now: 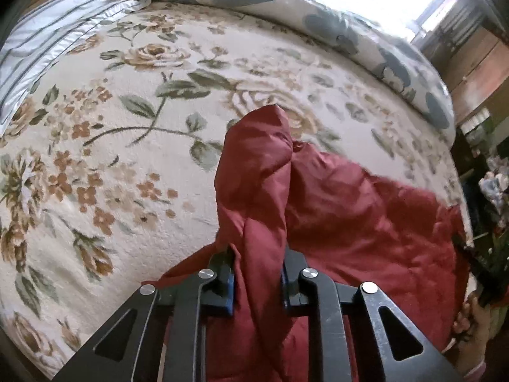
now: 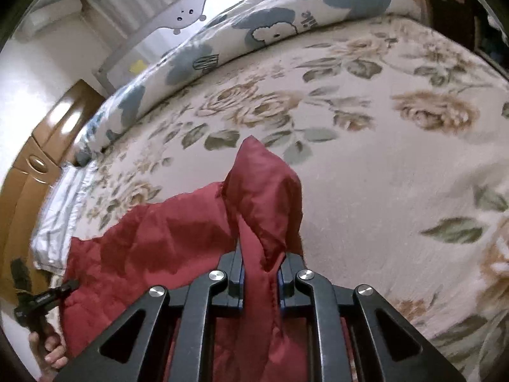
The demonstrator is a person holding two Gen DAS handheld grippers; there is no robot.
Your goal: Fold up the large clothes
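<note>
A dark red garment (image 1: 366, 222) is seen held over a bed spread with a floral blanket (image 1: 111, 127), one bunched corner being pinched in each claw. In the left wrist view the left claw (image 1: 257, 278) is closed on a fold of the red cloth that rises through the middle of the frame, while the rest of the garment spreads toward the lower right, where the other hand and its tool can be made out at the frame edge. In the right wrist view the right claw (image 2: 260, 273) is likewise clamped on a peaked fold at the centre, the cloth trailing to the lower left. A blue-patterned quilt (image 1: 334, 22) lies rolled along the top of both frames, and a striped pillow (image 1: 41, 47) is seen in the upper left of the left view. The step in hand is judged to be the spreading or carrying over of the garment for a fold. For this to be done well, both grips should be kept firm, the two corners held level and drawn apart so that the edge between them is taut, and the cloth lowered evenly onto the blanket so that no creases are trapped. Slippery, padded fabric is suggested by the sheen, so slipping from the pads should be guarded against.
</note>
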